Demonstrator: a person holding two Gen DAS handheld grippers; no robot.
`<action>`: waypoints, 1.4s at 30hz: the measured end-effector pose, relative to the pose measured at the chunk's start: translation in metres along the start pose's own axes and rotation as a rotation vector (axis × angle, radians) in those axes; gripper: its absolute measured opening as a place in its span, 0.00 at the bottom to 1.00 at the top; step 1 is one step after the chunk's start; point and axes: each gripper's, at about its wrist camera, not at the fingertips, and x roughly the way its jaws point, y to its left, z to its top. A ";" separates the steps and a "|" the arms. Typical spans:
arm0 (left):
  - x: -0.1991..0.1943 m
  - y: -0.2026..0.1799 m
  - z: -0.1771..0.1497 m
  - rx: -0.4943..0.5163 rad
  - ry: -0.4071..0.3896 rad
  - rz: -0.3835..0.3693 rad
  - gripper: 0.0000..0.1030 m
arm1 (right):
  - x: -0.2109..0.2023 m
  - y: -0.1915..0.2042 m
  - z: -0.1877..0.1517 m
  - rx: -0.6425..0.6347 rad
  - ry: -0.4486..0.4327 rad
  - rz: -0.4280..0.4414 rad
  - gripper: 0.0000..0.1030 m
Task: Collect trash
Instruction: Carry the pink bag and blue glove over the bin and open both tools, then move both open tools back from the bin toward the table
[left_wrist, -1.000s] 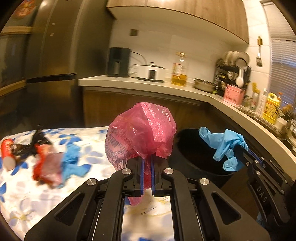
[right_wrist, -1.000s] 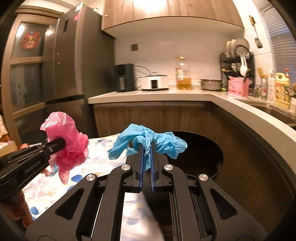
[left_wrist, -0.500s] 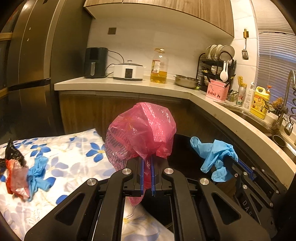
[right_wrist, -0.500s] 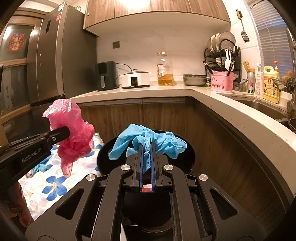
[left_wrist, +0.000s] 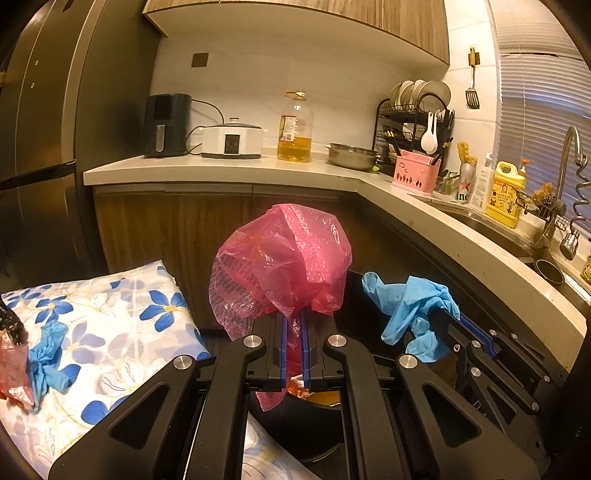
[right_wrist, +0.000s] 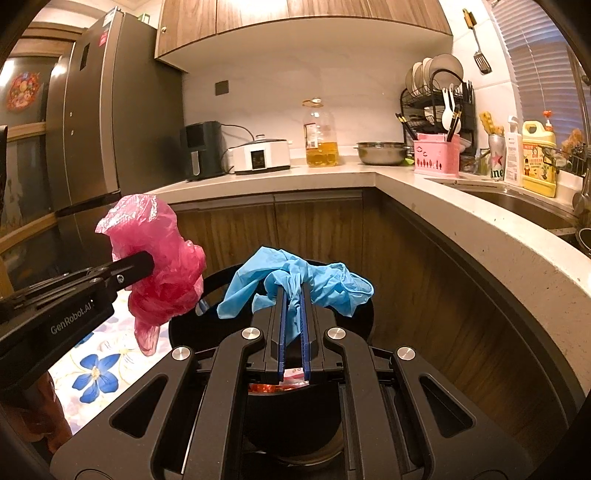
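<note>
Both claws are clenched on trash: the left gripper (left_wrist: 293, 325) pinches a pink bag (left_wrist: 284, 258) and the right gripper (right_wrist: 291, 306) pinches a blue glove (right_wrist: 295, 280), with the material squeezed between the blue pads. Most of the bin (right_wrist: 362, 317) is hidden behind the gripper bodies, so only part of its dark rim and a slice of its inside show. Through the gap between the right gripper's fingers I can make out something red and orange lying in the bin, too cut off to identify. The bag is thin, crinkled, translucent plastic with small print on one side, puffed out above the jaws with a tail hanging below them. The glove is limp and crumpled, its fingers drooping on both sides of the jaws. Both pieces hang over the bin, the bag toward its left edge and the glove above its middle. Left of the bin lies a flowered cloth (left_wrist: 110, 332), and at that cloth's far left edge sit another blue glove (left_wrist: 46, 354) and a red scrap (left_wrist: 13, 373), half cut off.
</note>
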 end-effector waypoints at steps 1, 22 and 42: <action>0.001 0.000 0.000 0.001 0.002 0.000 0.05 | 0.001 0.000 0.000 0.000 0.002 0.000 0.06; 0.020 -0.005 -0.008 0.032 0.035 0.006 0.12 | 0.016 -0.004 -0.005 0.011 0.048 -0.001 0.09; -0.005 0.028 -0.024 -0.065 0.004 0.092 0.83 | 0.001 -0.006 -0.011 0.035 0.033 -0.024 0.65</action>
